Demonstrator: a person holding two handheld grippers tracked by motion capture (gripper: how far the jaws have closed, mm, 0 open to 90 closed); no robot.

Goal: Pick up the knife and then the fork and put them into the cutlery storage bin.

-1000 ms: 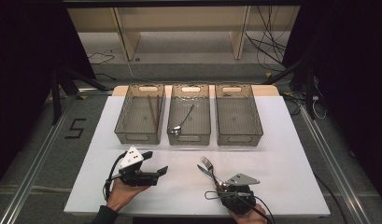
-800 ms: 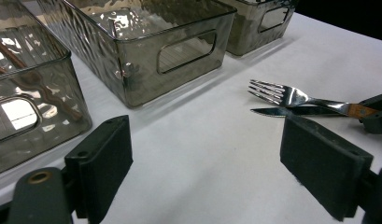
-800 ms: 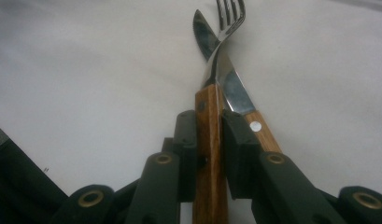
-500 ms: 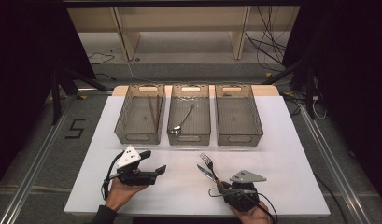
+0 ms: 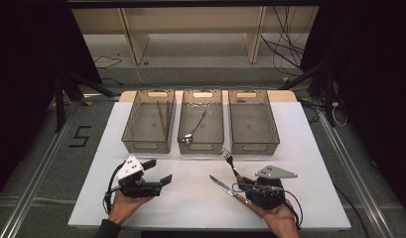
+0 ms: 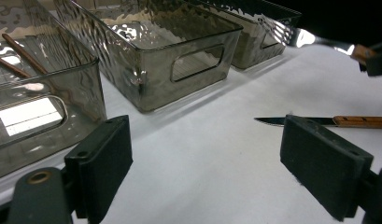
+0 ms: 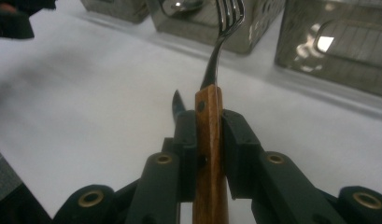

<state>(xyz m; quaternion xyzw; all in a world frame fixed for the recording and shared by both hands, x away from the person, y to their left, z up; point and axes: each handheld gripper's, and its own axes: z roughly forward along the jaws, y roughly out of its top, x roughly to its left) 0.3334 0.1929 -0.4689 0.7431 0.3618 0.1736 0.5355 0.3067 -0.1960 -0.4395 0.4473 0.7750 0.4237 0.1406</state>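
Clamping fork (image 7: 208,116) upright in right gripper (image 7: 208,154); knife (image 5: 221,185) apparently beside.

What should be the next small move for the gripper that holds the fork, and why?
Probably carry the fork forward toward the right bin and lower it in. The right gripper is shut on its wooden handle, tines pointing at the bins. The left bin holds chopsticks and the middle bin a spoon, while the right one looks empty. The knife lies on the table.

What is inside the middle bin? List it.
The middle bin holds one spoon, lying diagonally with its bowl near the front wall. The tinted, rippled walls blur the floor's edges, so anything small there can't be ruled out.
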